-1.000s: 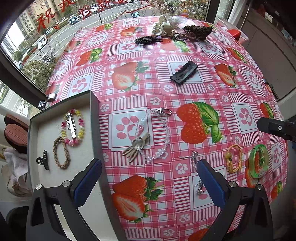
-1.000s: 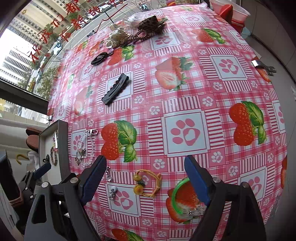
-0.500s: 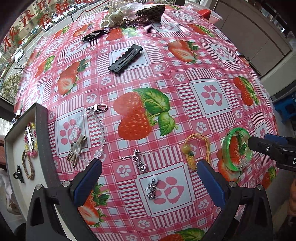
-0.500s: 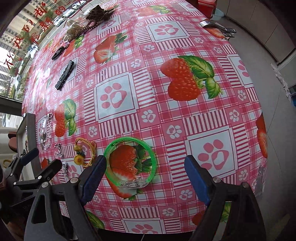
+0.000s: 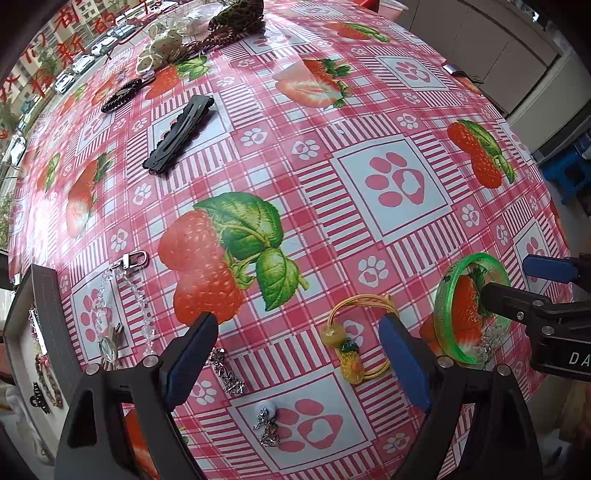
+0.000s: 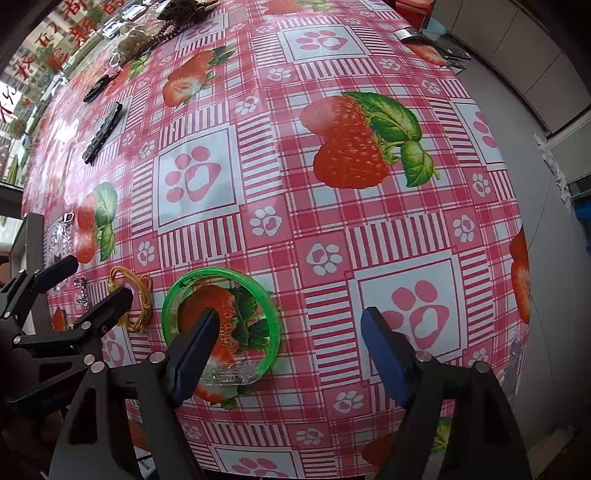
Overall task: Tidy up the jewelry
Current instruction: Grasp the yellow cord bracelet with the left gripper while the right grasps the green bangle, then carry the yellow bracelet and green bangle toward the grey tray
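Note:
A green translucent bangle (image 6: 221, 317) lies on the strawberry tablecloth; it also shows in the left wrist view (image 5: 471, 306). My right gripper (image 6: 291, 332) is open, its left finger inside the ring and its right finger outside. My left gripper (image 5: 299, 339) is open and empty above a yellow cord bracelet (image 5: 354, 343) and silver earrings (image 5: 227, 371). A clear crystal chain with a clasp (image 5: 125, 295) lies near the grey jewelry tray (image 5: 48, 295), which holds bracelets and a small black clip.
A black hair clip (image 5: 179, 133), a braided black clip (image 5: 122, 96), a cream hair piece (image 5: 159, 51) and a brown scrunchie (image 5: 236, 18) lie at the far side. The table's near edge is just below both grippers. A blue stool (image 5: 569, 177) stands right.
Both grippers moved right along the table. My right gripper came down onto the green bangle, one finger now inside it. My left gripper shifted from the tray toward the yellow bracelet.

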`<state>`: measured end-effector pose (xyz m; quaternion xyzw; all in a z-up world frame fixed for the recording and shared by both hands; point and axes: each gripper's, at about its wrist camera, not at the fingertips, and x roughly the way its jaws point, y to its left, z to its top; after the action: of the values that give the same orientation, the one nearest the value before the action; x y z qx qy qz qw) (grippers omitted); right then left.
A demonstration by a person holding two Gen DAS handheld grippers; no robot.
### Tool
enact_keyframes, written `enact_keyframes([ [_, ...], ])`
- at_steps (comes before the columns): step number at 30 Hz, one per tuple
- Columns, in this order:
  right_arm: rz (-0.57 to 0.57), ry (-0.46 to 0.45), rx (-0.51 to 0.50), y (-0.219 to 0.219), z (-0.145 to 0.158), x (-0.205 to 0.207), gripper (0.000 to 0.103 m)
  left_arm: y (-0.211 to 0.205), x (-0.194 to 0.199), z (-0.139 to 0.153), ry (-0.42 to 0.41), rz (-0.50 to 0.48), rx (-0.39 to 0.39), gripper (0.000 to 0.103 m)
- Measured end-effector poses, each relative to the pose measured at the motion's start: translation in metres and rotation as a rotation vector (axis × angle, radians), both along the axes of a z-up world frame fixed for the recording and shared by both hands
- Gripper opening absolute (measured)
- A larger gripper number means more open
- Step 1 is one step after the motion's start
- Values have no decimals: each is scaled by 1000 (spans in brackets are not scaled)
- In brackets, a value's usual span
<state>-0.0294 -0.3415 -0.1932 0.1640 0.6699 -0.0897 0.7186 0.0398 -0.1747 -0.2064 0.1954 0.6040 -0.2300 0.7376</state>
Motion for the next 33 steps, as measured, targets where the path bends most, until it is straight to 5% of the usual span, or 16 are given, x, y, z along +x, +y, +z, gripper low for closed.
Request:
enact_keyframes([
  [5, 36, 6, -38, 6, -5, 0, 75, -10, -1, -2, -8, -32, 3, 80],
  [10, 81, 8, -94, 20, -8, 1, 71, -21, -4, -1, -2, -50, -14, 65],
  [16, 101, -7, -118, 34, -8, 3, 47, -26, -8, 3, 16, -57, -43, 18],
  [20, 97, -15, -119, 39, -5, 6, 9, -18, -3, 8, 66, -9, -107, 18],
  [33, 54, -82, -21, 20, 24, 15, 7, 36, 1, 43, 58, 107, -196, 18],
])
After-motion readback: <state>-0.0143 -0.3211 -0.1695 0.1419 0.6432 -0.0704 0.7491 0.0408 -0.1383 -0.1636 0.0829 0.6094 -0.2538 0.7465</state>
